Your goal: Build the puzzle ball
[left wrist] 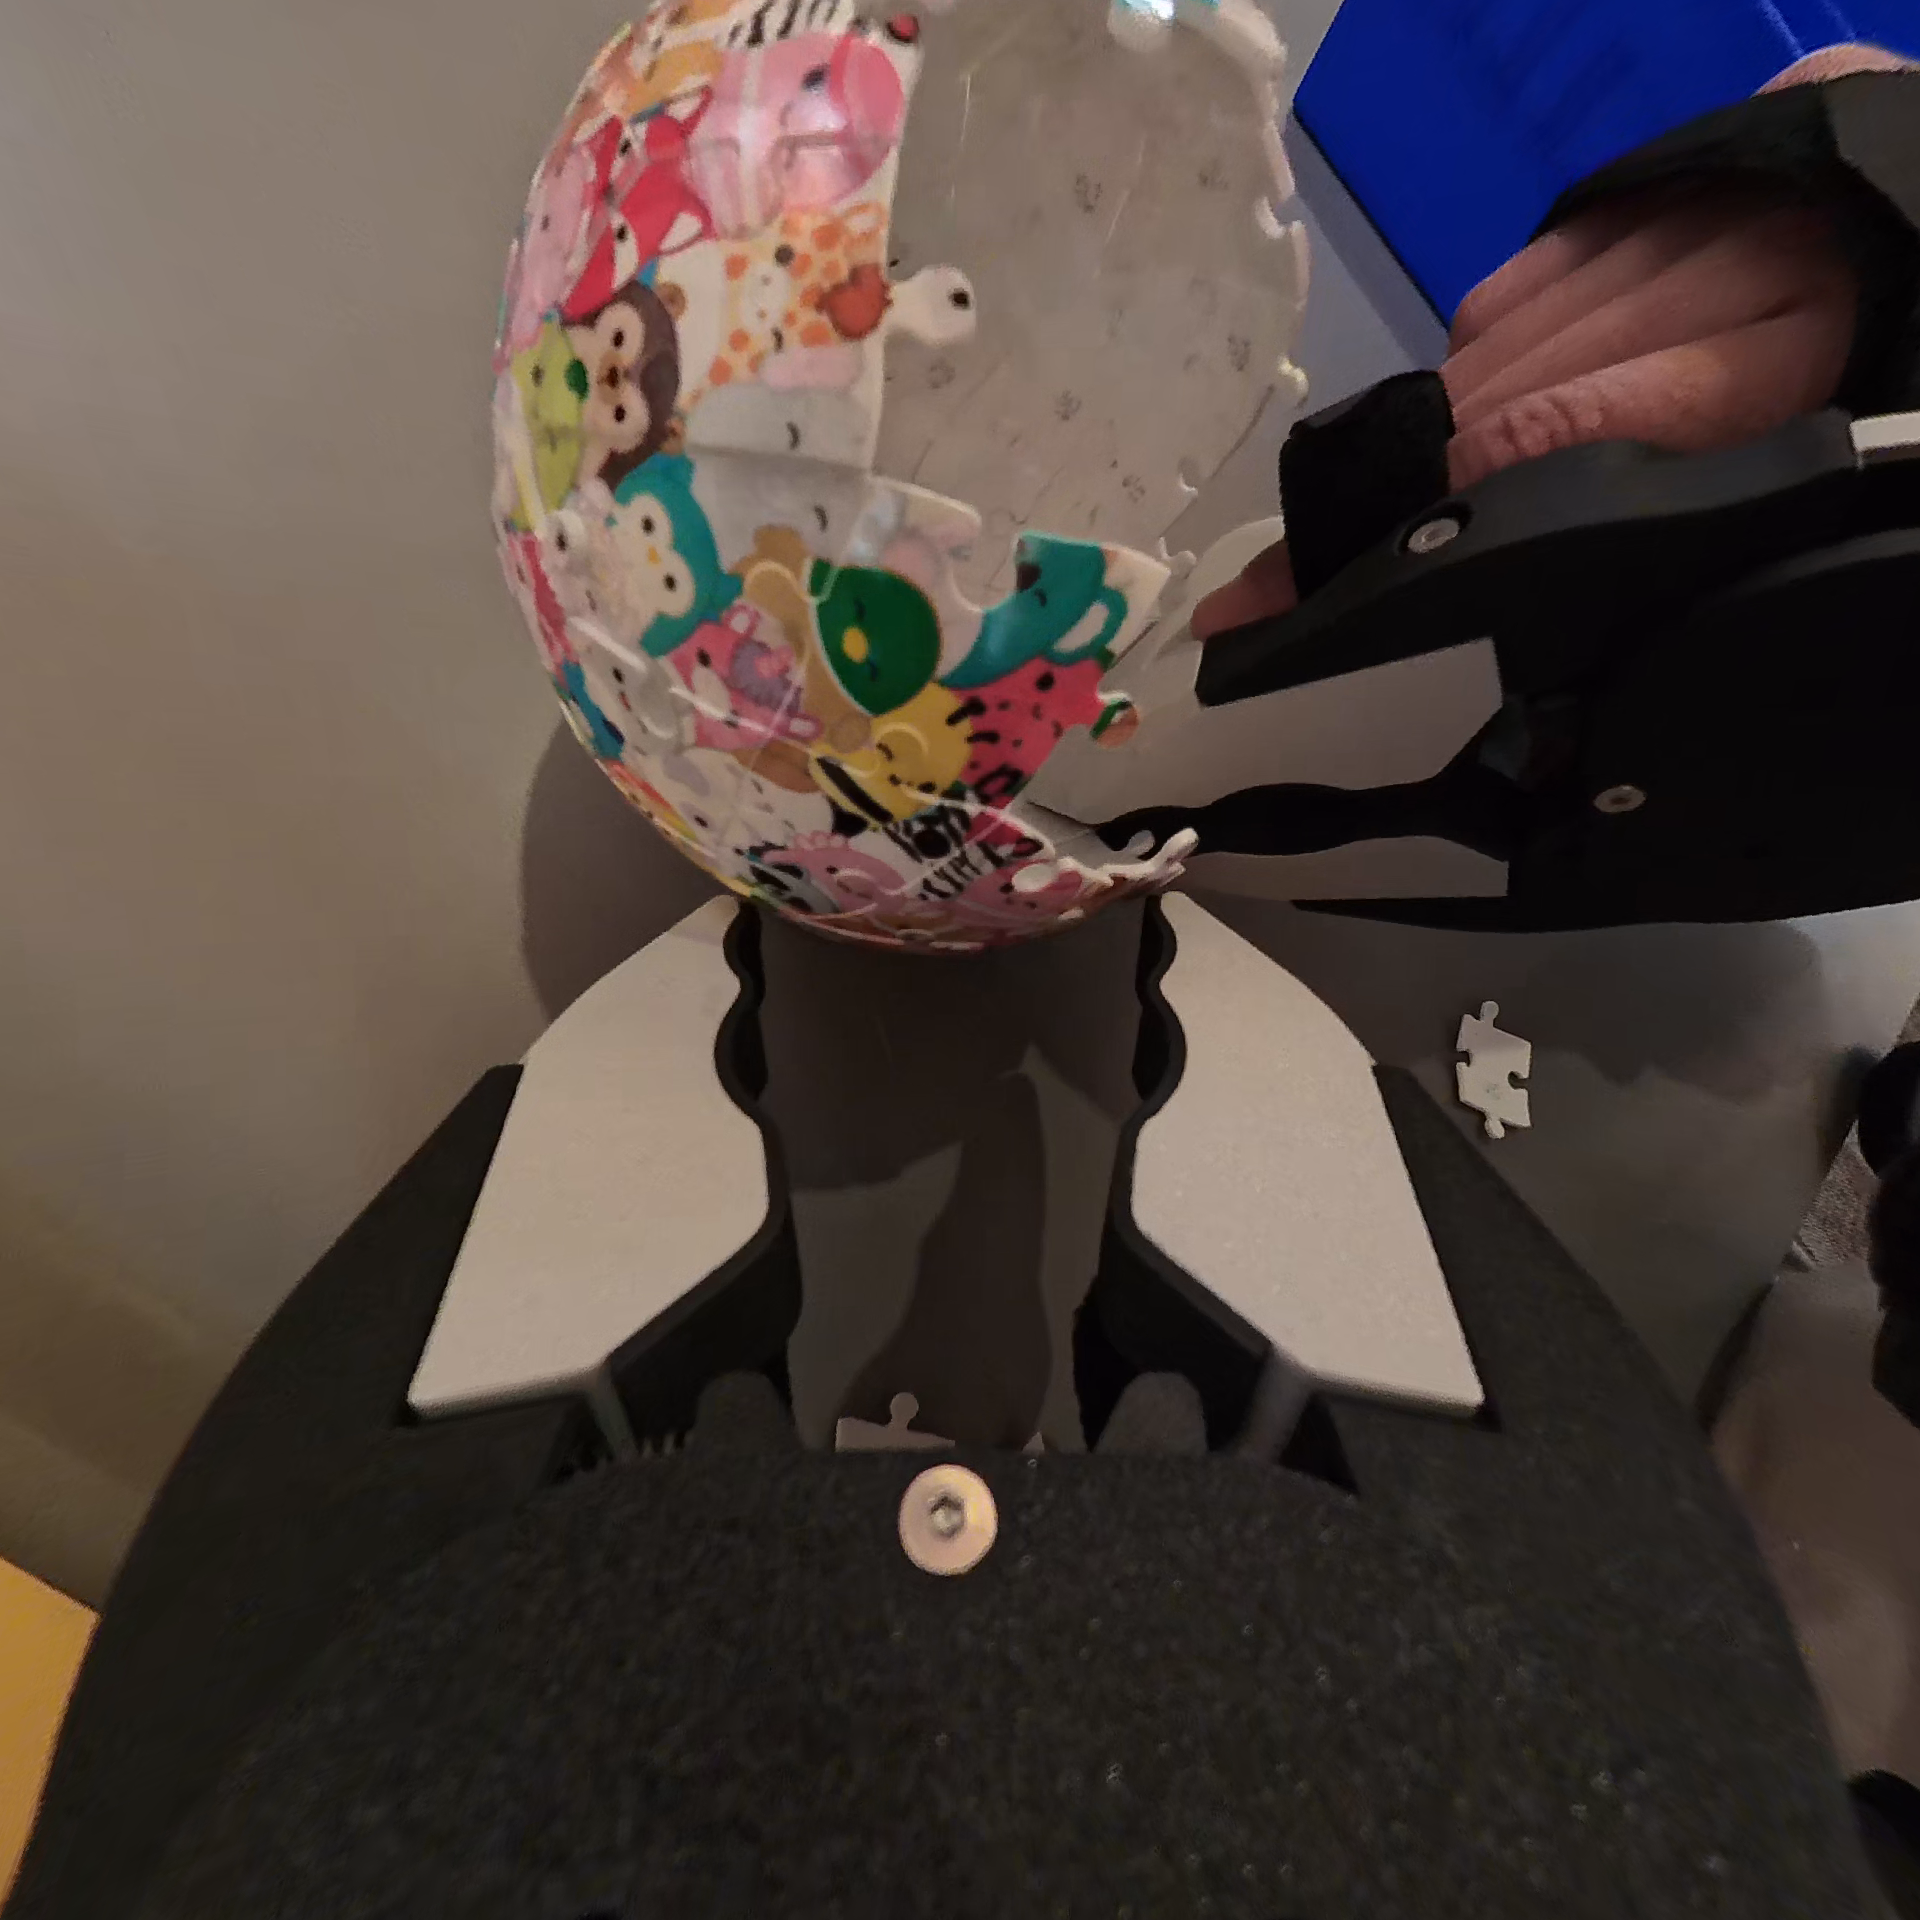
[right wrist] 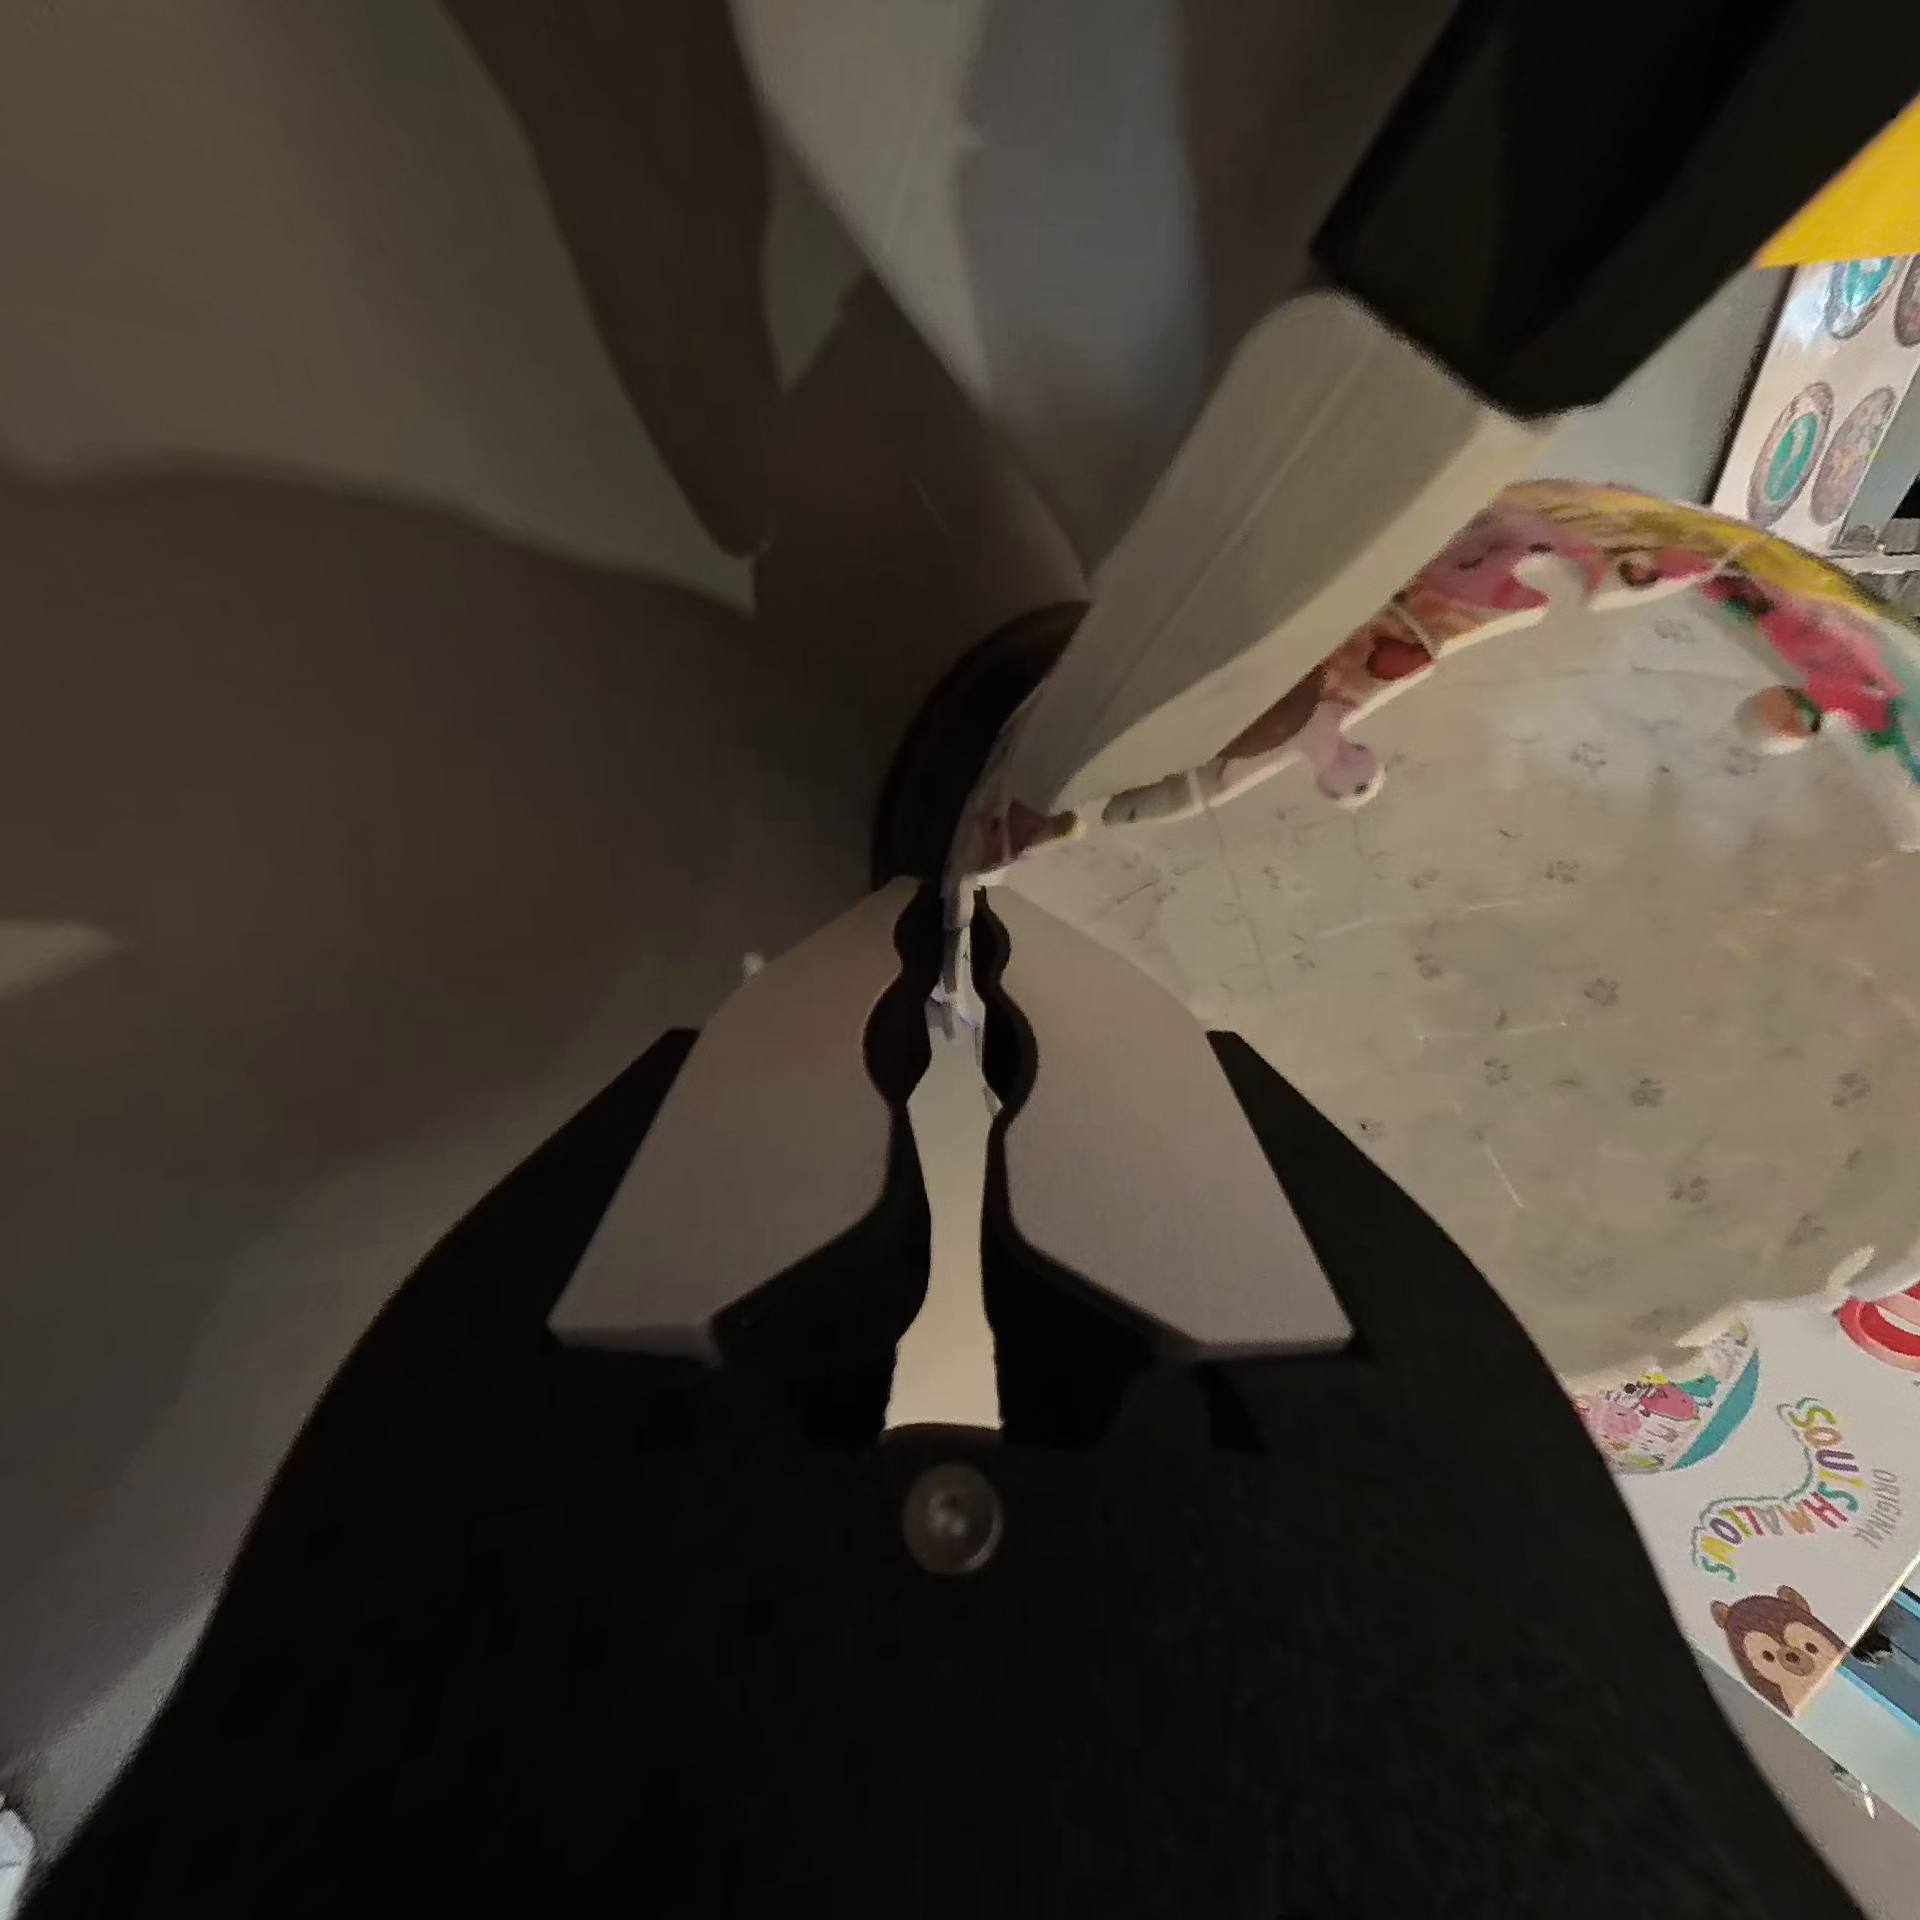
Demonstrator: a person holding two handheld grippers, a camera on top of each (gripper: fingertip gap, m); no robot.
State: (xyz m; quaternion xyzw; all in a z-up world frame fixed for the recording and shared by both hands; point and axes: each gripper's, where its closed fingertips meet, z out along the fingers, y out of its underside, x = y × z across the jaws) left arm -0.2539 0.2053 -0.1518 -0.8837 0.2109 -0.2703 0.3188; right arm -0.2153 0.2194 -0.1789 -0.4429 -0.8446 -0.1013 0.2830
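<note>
The puzzle ball [left wrist: 769,499] sits just ahead of the released left claw [left wrist: 948,935], its top cut off. The right claw [left wrist: 1195,769] reaches in from the right, clenched on the ball's rim; whether a separate piece is pinched is unclear. A loose piece [left wrist: 1494,1070] lies on the table [left wrist: 260,623] at right.

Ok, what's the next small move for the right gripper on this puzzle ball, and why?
Probably press the puzzle piece pinched in the right gripper into the puzzle ball's open lower edge: the shell shows a large gap there, the piece sits right at the rim, and the left gripper is open just below the ball.
</note>
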